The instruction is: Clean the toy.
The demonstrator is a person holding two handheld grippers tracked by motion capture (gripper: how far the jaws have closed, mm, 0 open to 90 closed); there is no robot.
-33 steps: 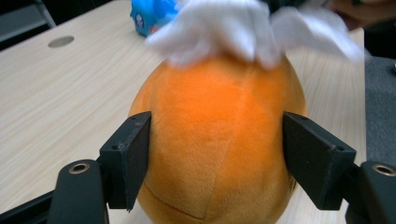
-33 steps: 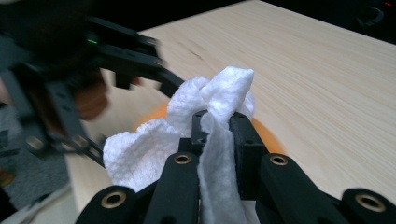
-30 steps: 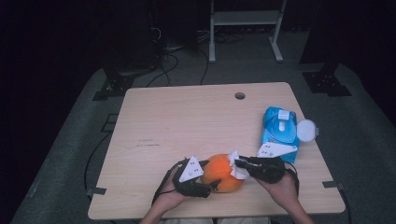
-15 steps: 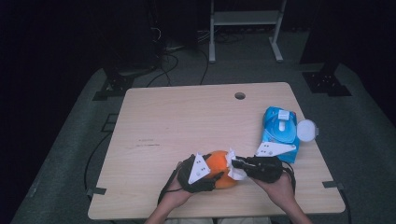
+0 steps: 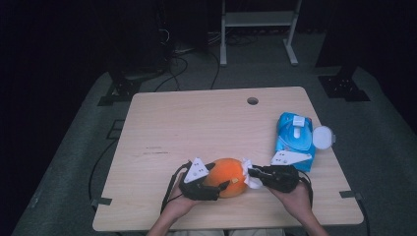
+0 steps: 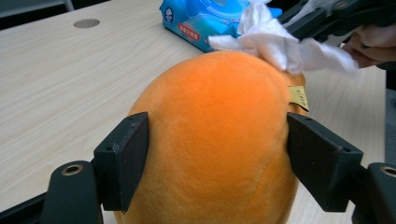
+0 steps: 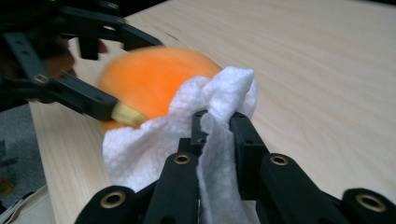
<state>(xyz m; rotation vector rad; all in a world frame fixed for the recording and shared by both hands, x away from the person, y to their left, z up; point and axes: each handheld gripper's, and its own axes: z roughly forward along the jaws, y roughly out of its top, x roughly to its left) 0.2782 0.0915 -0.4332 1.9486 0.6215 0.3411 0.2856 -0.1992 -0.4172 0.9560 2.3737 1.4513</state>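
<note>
At the wooden table's [image 5: 196, 123] near edge, the left gripper [image 5: 209, 184] clamps an orange plush toy [image 5: 227, 176] while the right gripper [image 5: 255, 173] pinches a white wipe [image 5: 248, 172] against it, apparently mid-wipe; next likely calls for rubbing across.

orange plush [image 5: 227, 176], white wipe [image 5: 250, 176], wipes pack [image 5: 294, 137]

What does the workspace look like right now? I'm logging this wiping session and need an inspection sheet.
Surface: wooden table, round hole near far edge.
Job's things: orange plush ball; white wipe pressed against it; blue wipes pack, lid flipped open.
Clutter: nothing seen.
Grippers: left gripper clamps the ball from both sides; right gripper pinches the wipe.
Cables: one trails from each gripper; more lie on the floor beyond.
Surroundings: dark room, grey floor, white stand legs behind.
</note>
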